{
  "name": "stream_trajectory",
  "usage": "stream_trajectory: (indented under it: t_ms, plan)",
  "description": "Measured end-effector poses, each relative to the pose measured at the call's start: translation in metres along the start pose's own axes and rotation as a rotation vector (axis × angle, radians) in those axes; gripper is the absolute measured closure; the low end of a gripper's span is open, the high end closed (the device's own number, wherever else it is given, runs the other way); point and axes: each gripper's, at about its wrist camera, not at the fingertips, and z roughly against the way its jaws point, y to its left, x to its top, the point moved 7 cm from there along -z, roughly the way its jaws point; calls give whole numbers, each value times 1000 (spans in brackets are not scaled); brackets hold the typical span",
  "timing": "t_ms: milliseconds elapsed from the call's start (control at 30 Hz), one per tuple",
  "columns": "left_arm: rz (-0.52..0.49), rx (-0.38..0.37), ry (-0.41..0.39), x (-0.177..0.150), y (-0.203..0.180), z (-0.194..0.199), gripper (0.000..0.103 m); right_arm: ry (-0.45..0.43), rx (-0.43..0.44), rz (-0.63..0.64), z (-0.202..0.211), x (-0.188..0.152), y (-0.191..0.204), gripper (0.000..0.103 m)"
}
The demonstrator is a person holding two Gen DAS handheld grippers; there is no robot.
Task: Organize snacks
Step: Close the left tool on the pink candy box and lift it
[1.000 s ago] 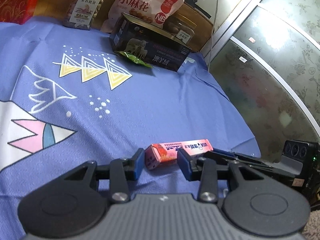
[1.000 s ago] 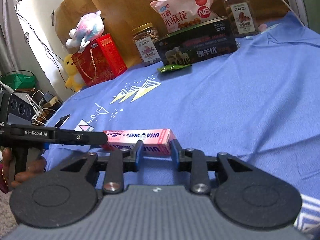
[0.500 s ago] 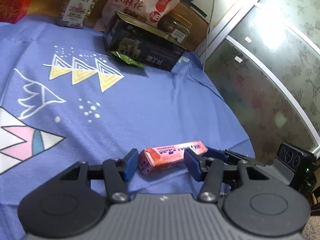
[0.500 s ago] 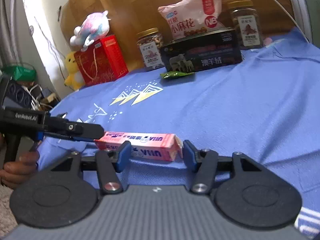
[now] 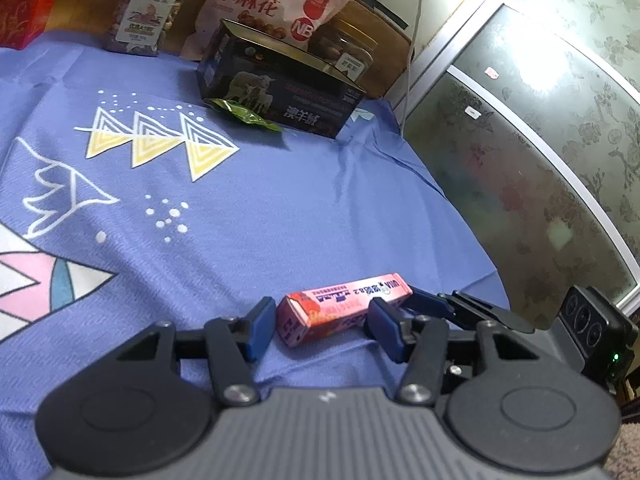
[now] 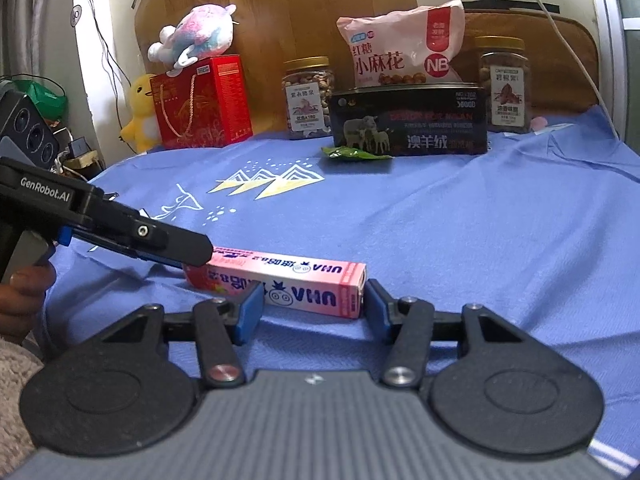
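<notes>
- Left gripper jaws, opening just now, stand apart around one end of the pink candy box, no longer pinching
- Right gripper likewise spread at the other end
- Box lies on blue sheet

Between the fingers of the matt black plastic left gripper lies a long pink candy box of smooth, slightly glossy cardboard. Under it spreads a blue printed bedsheet of matt woven cloth. Far ahead of the gripper stand a dark rectangular tin with a sheen, a glossy pink plastic snack bag, clear plastic jars with gold lids and a crinkled shiny green wrapper. Behind them rises a smooth wooden headboard.
</notes>
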Motion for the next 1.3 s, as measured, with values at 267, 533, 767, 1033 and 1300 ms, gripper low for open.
stream_trajectory:
  t_ms: [267, 533, 767, 1033, 1300]
  plan:
    - [-22, -9, 20, -1, -7, -7, 52, -9, -23, -21, 7, -2, -4, 46]
    - [-26, -13, 36, -8, -12, -7, 52, -45, -48, 13, 16, 1, 1, 46]
    - [-31, -8, 31, -8, -14, -5, 52, -31, -41, -9, 16, -2, 0, 46]
    - [-44, -11, 27, -2, -14, -6, 52, -25, -45, -20, 15, -2, -1, 46]
    - [-26, -21, 28, -1, -9, -7, 52, -11, -44, -26, 11, -3, -1, 46]
